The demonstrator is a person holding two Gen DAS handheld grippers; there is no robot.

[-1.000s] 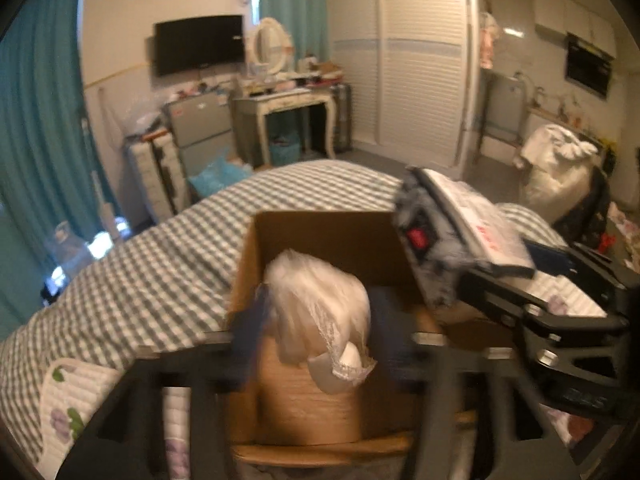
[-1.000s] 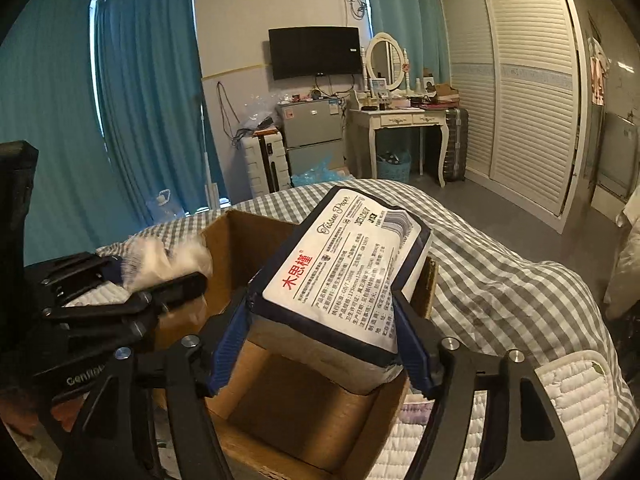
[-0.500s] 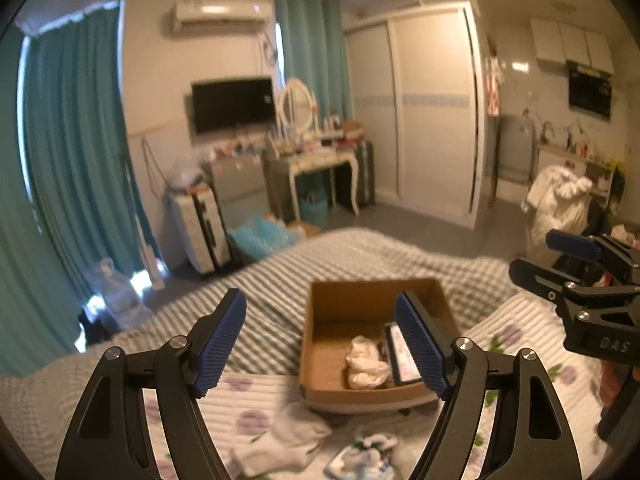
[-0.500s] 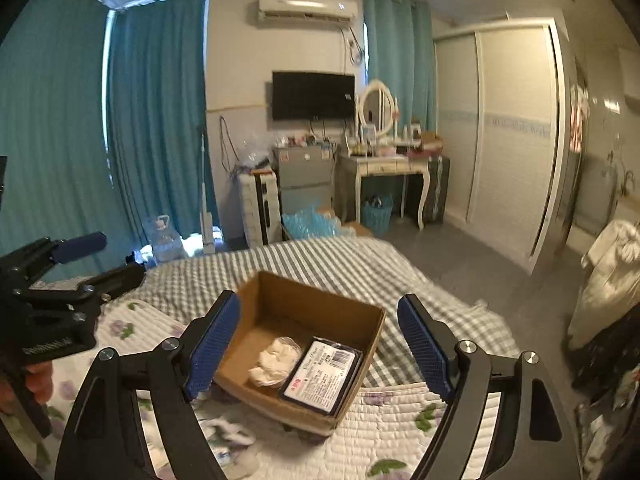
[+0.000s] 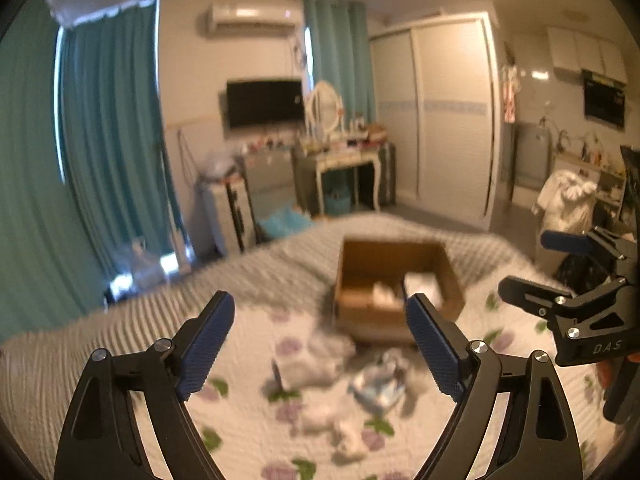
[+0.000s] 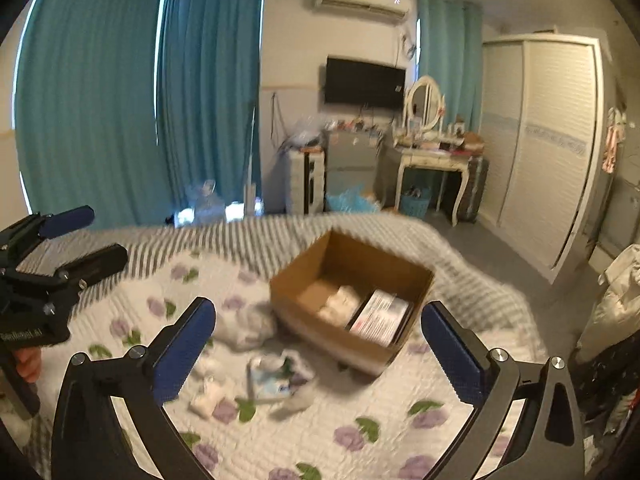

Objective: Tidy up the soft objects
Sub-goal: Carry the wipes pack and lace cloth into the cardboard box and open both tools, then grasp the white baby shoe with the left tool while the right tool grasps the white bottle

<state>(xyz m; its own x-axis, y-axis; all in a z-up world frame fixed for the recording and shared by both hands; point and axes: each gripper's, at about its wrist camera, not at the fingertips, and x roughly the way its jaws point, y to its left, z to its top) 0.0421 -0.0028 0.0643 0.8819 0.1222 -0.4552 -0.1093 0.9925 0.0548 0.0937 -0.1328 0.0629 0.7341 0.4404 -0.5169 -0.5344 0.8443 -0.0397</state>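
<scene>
I see both my left gripper [image 5: 318,346] and right gripper [image 6: 318,350] with jaws wide apart, holding nothing; the brown cardboard box [image 6: 308,294], containing a white tissue pack [image 6: 382,316] and white cloth bundle [image 6: 338,302], sits well ahead on the floral quilted bed [image 6: 280,432]

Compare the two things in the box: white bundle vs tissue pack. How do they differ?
The white bundle is a lumpy, shapeless wad; the tissue pack is flat and rectangular. The bundle is plain white; the pack has a dark border and a printed label. The bundle lies mid-box; the pack lies against the right wall. Both lie loose inside the cardboard box, side by side, with neither gripper holding them.
</scene>
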